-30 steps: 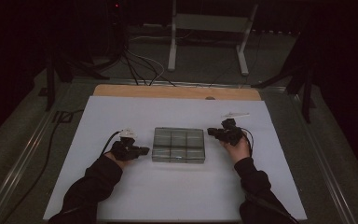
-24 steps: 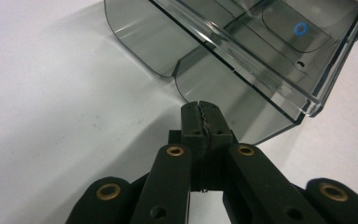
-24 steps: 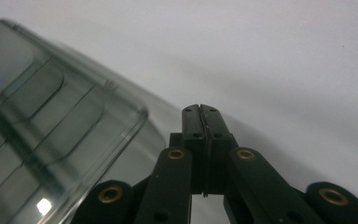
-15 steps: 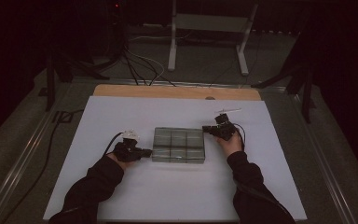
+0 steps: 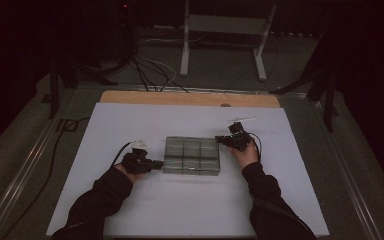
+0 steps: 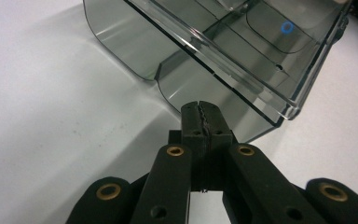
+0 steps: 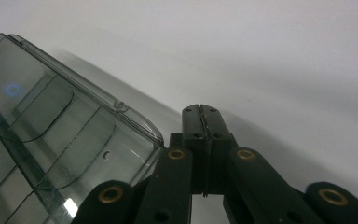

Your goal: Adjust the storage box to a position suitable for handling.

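A clear grey plastic organiser box [image 5: 192, 155] with several compartments lies in the middle of the white table sheet [image 5: 130, 125]. My left gripper [image 5: 158, 164] is shut, its tips at the box's left front corner. In the left gripper view the closed jaws point at the box's side wall [image 6: 200, 74], touching or nearly touching it. My right gripper [image 5: 220, 140] is shut too, beside the box's far right corner. In the right gripper view the box [image 7: 51, 135] sits to the left of the closed jaws, with nothing held.
A wooden board edge [image 5: 190, 98] runs along the far side of the sheet. Cables [image 5: 145, 70] and a metal stand [image 5: 225, 45] lie on the dark floor beyond. A cable [image 5: 55, 150] trails off the table's left side.
My right gripper has moved left and slightly down toward the box's right far corner. The left gripper has stayed where it was.
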The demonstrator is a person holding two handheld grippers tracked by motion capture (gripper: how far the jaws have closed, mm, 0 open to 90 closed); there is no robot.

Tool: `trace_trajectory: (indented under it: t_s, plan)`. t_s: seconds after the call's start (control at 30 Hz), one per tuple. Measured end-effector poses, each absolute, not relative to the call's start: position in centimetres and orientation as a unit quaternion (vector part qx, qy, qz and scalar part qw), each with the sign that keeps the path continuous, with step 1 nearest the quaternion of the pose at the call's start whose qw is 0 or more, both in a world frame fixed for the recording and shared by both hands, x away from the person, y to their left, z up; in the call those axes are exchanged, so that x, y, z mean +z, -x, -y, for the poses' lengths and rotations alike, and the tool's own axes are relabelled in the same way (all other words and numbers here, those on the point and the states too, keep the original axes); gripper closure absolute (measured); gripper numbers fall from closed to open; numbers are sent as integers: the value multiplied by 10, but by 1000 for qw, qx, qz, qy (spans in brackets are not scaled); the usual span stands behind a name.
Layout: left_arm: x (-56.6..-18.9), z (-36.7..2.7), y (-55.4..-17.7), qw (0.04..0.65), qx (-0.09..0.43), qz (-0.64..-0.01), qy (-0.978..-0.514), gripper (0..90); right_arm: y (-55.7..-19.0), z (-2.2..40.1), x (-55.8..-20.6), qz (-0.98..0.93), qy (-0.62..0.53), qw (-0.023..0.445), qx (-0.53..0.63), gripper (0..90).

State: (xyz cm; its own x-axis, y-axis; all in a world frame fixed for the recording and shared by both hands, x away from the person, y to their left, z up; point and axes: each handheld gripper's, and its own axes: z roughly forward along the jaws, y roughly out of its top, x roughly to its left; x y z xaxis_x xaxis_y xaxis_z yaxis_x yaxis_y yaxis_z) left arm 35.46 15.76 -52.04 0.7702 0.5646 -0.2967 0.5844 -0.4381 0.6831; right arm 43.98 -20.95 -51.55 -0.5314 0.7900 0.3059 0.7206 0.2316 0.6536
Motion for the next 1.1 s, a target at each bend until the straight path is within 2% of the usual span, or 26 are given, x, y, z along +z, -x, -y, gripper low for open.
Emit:
trace_trajectory:
  t_s: [1.1]
  plan:
    - [-514, -162, -319, 394, -26, -312, -864, 900, -400, 205, -513, -783, -493, 29, 379, 900]
